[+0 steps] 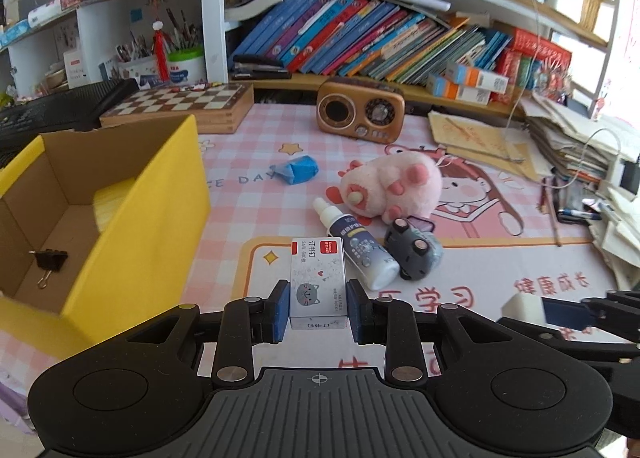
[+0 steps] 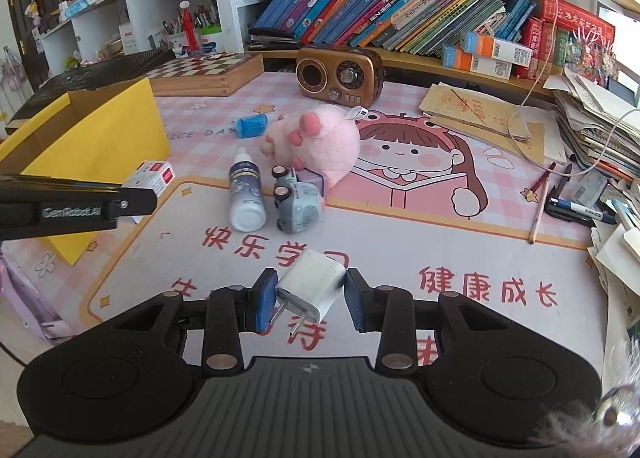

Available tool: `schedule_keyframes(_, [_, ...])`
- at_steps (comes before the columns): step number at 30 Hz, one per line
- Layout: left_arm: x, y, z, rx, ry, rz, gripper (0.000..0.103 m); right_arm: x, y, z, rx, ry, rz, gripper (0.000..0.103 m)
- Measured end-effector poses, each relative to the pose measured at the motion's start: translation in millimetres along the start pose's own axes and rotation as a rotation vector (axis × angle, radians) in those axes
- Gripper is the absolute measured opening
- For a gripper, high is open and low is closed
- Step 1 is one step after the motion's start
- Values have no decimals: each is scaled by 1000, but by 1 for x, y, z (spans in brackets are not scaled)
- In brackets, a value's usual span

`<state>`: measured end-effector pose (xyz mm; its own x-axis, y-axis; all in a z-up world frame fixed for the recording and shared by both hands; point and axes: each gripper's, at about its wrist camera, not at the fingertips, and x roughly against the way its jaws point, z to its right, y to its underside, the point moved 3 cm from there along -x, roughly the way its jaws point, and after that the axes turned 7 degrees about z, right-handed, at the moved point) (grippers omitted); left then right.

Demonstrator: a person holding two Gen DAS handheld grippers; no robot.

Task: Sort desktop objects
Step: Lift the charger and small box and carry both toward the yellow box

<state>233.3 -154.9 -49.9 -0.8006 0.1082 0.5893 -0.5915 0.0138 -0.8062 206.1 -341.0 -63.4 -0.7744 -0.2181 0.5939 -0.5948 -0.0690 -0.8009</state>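
My left gripper [image 1: 318, 308] is shut on a small white staple box [image 1: 318, 282] with a cat picture, held above the desk mat to the right of the yellow cardboard box [image 1: 132, 218]. That staple box [image 2: 154, 176] also shows in the right wrist view, beside the yellow box [image 2: 100, 146]. My right gripper [image 2: 310, 298] is shut on a white charger plug [image 2: 314, 288], prongs pointing down-left. On the mat lie a white spray bottle [image 1: 360, 250], a grey toy car [image 1: 414, 254], a pink plush toy [image 1: 396, 184] and a blue sharpener [image 1: 300, 170].
A black binder clip [image 1: 48, 264] lies inside the yellow box. A brown retro radio [image 1: 360, 112] and a chessboard [image 1: 180, 102] stand at the back below shelves of books. Paper stacks [image 1: 580, 138], pens [image 2: 576, 206] and a pencil crowd the right side.
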Motion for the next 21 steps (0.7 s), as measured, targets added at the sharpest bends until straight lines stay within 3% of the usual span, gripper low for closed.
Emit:
schedule_keyframes(14, [63,21,-31,21,102,40,28,42,12,-44,-48,80,37,34])
schedule_keyframes(21, [86,34,-61,2,136,43,28,53,21,-89,-57,89,28,34])
